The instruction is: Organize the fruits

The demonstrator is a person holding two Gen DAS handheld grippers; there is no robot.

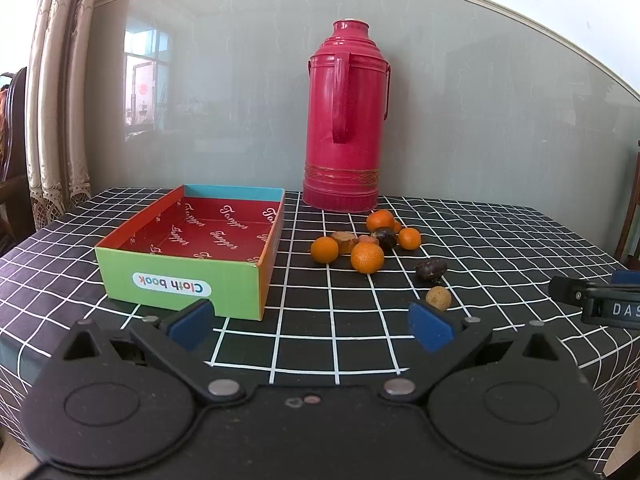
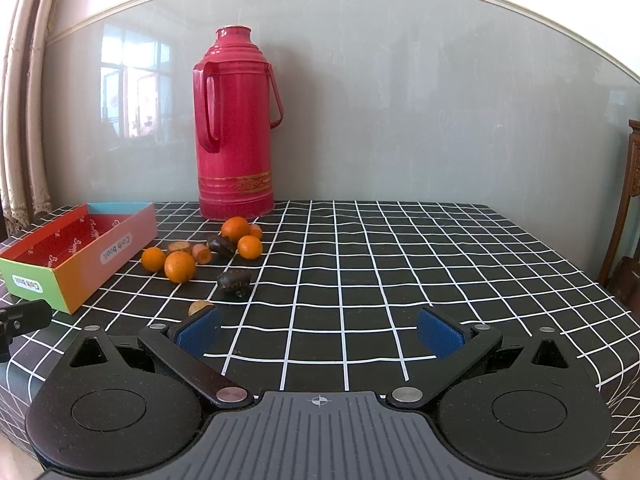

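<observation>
- Ahead of both grippers on the checked table (image 2: 400,264): a loose cluster of fruits, none in the box yet by the look of it.
- Left gripper (image 1: 312,326): jaws spread wide, nothing between them, low over the table near its front edge.
- Right gripper (image 2: 320,332): also wide open and empty, just right of the left one; its tip shows at the right edge of the left wrist view.
- Box (image 1: 192,256), open-topped, red inside: ahead-left of the left gripper, further left of the right one. Interior looks empty.
- Small tan fruit (image 1: 438,298): closest piece, just beyond the left gripper's right finger; in the right wrist view it peeks from behind the left finger.
- Dark fruit (image 2: 234,281): a bit further ahead, apart from the rest.
- Oranges (image 1: 367,257) with some cut brownish pieces: bunched further ahead, touching each other, in front of the red thermos (image 1: 344,120).
- Risks, as a guess: round fruit may roll off when nudged by a finger, especially the tan one; grabbing in the tight bunch could scatter neighbours; grippers are close together, so could collide; a long reach might knock the thermos.
</observation>
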